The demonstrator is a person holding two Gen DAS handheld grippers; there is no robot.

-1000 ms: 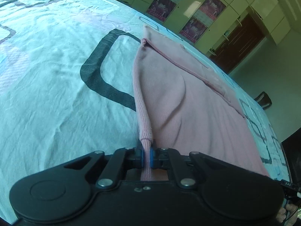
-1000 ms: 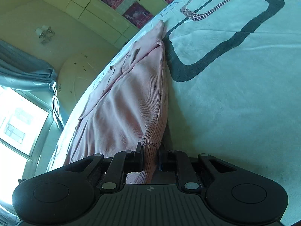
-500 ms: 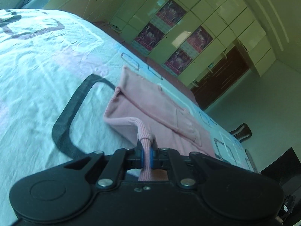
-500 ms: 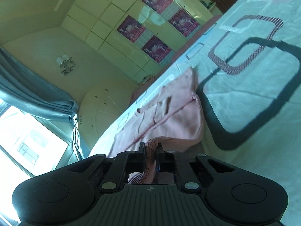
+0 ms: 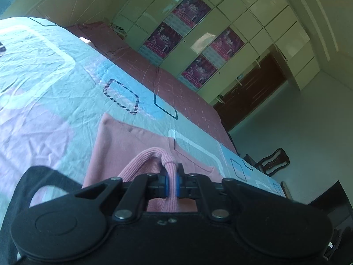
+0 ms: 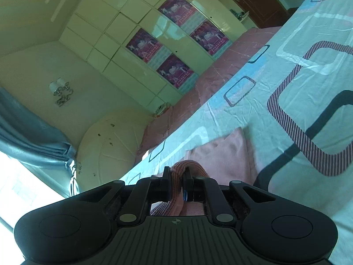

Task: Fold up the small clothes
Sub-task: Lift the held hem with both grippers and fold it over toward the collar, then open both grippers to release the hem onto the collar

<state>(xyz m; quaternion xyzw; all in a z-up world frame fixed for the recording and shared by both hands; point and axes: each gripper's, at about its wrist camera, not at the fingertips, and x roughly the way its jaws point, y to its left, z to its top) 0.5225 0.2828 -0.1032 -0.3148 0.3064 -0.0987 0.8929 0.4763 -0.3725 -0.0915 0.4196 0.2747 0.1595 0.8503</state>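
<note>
A pink knitted garment (image 5: 123, 141) lies on a bed with a pale blue patterned sheet (image 5: 44, 77). My left gripper (image 5: 171, 177) is shut on the ribbed hem of the garment, which loops up between the blue pads. In the right wrist view the same pink garment (image 6: 229, 152) shows ahead, and my right gripper (image 6: 177, 181) is shut on its other ribbed hem corner. Both held corners are raised above the flat part of the cloth and folded over toward its far edge.
A pink quilted bedspread (image 5: 176, 84) runs along the far side of the bed. Beyond it stands a pale wardrobe wall with posters (image 5: 189, 33). A dark chair (image 5: 273, 161) and a brown door (image 5: 249, 88) are to the right; a curtained window (image 6: 26, 137) is at the left.
Both grippers have carried the hem up and forward over the garment toward its far edge. The long stretch of pink cloth ahead has shrunk to a short strip, and more of the room shows.
</note>
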